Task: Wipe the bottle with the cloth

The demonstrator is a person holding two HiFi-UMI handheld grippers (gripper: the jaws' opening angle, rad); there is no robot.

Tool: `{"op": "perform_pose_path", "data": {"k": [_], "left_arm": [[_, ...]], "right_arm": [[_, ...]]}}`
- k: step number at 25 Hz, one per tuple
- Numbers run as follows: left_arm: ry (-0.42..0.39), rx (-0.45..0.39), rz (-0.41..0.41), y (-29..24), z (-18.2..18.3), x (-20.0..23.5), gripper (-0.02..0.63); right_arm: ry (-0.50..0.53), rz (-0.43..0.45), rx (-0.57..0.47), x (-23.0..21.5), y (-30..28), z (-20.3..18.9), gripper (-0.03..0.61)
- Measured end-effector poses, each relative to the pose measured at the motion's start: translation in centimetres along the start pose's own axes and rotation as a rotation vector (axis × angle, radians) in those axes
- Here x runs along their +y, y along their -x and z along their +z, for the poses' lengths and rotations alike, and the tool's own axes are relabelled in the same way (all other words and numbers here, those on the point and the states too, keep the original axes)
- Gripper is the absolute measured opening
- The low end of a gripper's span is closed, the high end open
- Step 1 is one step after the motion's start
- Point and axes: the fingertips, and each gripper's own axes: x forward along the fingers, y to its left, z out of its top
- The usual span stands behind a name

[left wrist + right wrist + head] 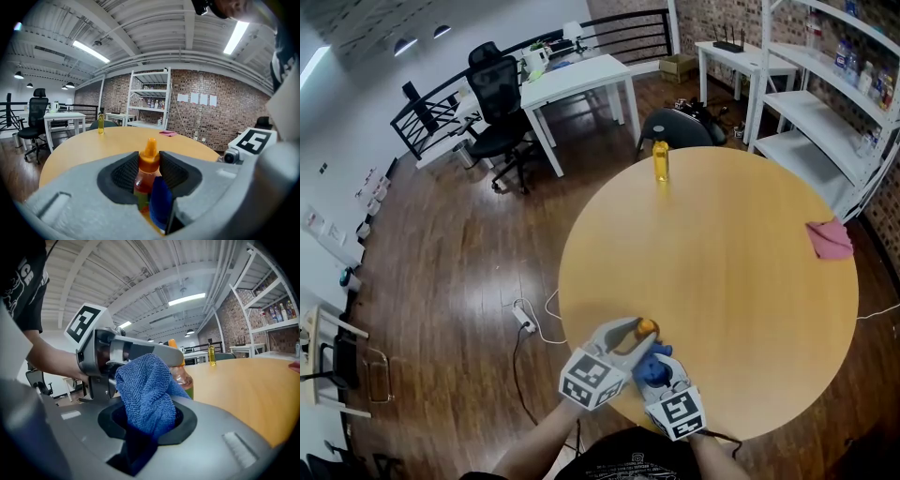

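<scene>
Head view: your left gripper and right gripper meet at the near edge of the table. Left gripper view: jaws clamped on the bottle. Right gripper view: jaws pinch the cloth, which is pressed against the bottle.

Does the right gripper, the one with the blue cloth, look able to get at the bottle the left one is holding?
Probably yes. The right gripper holds the blue cloth right beside the bottle, which the left gripper clamps upright; nothing stands between them.
</scene>
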Motion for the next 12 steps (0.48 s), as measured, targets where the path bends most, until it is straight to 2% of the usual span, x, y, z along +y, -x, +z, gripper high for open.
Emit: {"op": "perform_pose_path", "data": {"k": [8, 12], "left_arm": [[-0.002, 0.002, 0.002, -0.2, 0.1, -0.1, 0.132], [0.002, 0.002, -0.002, -0.1, 0.0, -0.2, 0.132]], "right_arm": [[0.075, 0.061, 0.043, 1.5, -2.2, -0.8, 0.1], [0.086, 0.056, 0.053, 1.5, -3.1, -0.9, 0.1]]}}
